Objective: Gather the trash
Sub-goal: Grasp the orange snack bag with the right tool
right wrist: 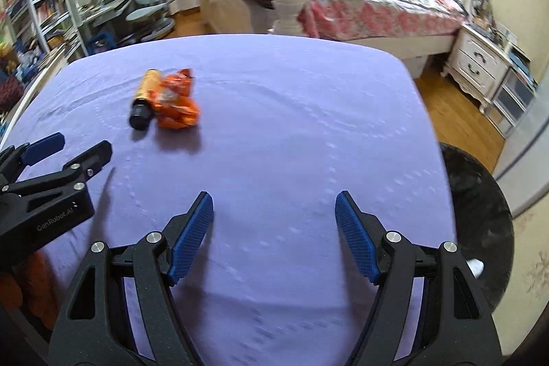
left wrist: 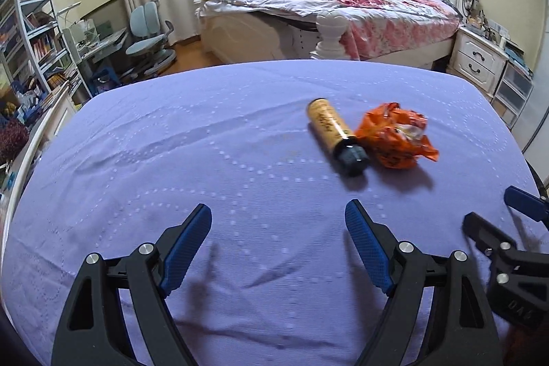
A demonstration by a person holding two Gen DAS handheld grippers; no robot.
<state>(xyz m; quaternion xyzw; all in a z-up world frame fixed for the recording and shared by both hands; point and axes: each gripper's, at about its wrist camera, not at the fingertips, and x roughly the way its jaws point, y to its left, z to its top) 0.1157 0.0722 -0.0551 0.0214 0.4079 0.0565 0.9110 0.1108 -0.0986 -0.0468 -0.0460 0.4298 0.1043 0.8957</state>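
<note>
Both wide, empty: left gripper (left wrist: 278, 222), right gripper (right wrist: 274, 211), above purple bedsheet (right wrist: 274, 126)

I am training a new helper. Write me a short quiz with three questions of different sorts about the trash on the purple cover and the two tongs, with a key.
1. True or false: the bottle stands upright.
2. The orange wrapper lies: A) touching the bottle, B) on the floor, C) in the left tongs.
3. Fill in: both the left tongs and the right tongs are ____ and hold nothing.

Key: 1 false, it lies on its side on the purple cover; 2 A; 3 open.
</note>
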